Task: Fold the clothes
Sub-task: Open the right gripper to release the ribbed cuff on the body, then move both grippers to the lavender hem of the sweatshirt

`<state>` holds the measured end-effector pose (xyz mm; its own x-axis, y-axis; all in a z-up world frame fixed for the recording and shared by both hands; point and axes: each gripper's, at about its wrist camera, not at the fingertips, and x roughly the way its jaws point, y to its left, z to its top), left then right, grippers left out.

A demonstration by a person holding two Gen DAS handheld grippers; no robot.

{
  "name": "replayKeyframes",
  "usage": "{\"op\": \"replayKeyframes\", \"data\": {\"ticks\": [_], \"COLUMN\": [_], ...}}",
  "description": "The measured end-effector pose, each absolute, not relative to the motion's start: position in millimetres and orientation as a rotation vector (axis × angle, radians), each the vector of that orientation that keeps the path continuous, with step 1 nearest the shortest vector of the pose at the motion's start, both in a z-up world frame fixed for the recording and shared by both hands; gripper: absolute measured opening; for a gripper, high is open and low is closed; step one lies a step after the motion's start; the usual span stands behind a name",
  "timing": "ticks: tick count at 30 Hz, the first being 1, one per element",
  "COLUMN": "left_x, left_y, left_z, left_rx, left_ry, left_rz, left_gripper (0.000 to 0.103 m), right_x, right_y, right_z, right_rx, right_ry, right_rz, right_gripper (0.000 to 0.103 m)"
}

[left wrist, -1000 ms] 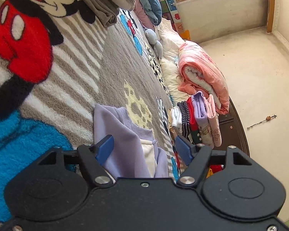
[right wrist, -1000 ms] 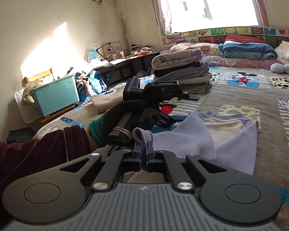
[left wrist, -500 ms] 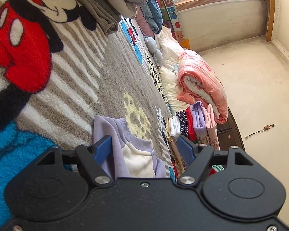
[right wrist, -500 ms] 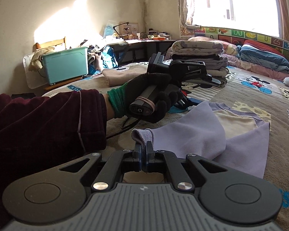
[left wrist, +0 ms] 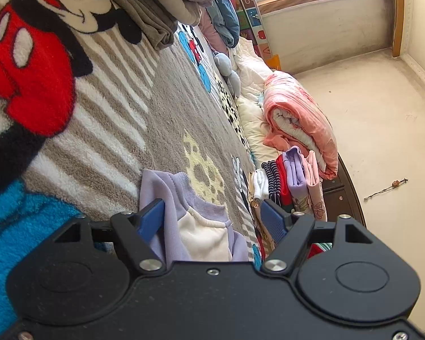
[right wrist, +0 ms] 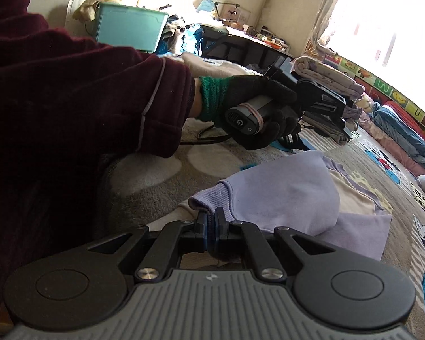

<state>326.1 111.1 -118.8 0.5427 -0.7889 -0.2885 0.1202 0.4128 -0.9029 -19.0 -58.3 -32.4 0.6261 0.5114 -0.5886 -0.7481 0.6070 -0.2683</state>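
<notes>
A lilac sweatshirt (right wrist: 291, 187) with a cream front lies on the Mickey Mouse blanket (left wrist: 104, 107) that covers the bed, close to the near edge. The right gripper (right wrist: 211, 225) is pinched almost all the way closed on the ribbed cuff (right wrist: 212, 197) of one sleeve, and the sleeve is laid over the body of the top. The left gripper (left wrist: 212, 215) is wide open and has nothing in it; its blue fingers (left wrist: 151, 218) sit on either side of the top's other end, one touching the lilac cloth. A gloved hand (right wrist: 257, 113) with a dark red sleeve (right wrist: 99, 90) holds that tool. The job looks partly done. Folded grey clothes (left wrist: 153, 8) are stacked farther up the blanket, and small folded clothes (left wrist: 289, 178) stand in a row by the far edge next to a rolled pink quilt (left wrist: 300, 121). This top is only half folded. I think the sleeve still has to be let go flat, and then the top folded over and put with the stacks.
</notes>
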Motion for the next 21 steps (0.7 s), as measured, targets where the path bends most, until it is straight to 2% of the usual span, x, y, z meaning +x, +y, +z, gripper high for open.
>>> {"op": "replayKeyframes", "data": {"ticks": [1,2,5,12,14,16,21], "left_x": [326.1,326.2,326.3,325.4,325.2,325.5,317.6], "left_y": [110.7,110.3,109.8,108.8,108.5,108.4,115.7], "left_z": [-118.9,-118.7,-118.7,-118.1,-117.9,-118.0,-109.8], "left_rx": [-0.98,-0.975,-0.968,-0.959,-0.953,-0.949,-0.92], "left_ry": [0.81,0.811,0.81,0.808,0.807,0.807,0.787], "left_rz": [-0.657,-0.657,-0.657,-0.656,-0.658,-0.661,-0.662], "left_gripper": [0.074,0.074,0.074,0.074,0.074,0.074,0.074], "right_x": [-20.7,-22.9,-30.8,-10.0,11.0,32.8,38.6], "right_y": [-55.3,-52.1,-52.6,-72.1,-79.4,-80.9,-81.6], "right_z": [-36.1,-40.1,-33.0,-5.5,-8.2,-26.0,-47.5], "right_rx": [-0.57,-0.614,-0.576,-0.334,-0.264,-0.24,-0.237], "right_ry": [0.51,0.532,0.565,0.527,0.503,0.555,0.62], "right_rz": [0.77,0.78,0.839,0.745,0.694,0.665,0.632], "right_gripper": [0.012,0.018,0.041,0.043,0.043,0.046,0.046]}}
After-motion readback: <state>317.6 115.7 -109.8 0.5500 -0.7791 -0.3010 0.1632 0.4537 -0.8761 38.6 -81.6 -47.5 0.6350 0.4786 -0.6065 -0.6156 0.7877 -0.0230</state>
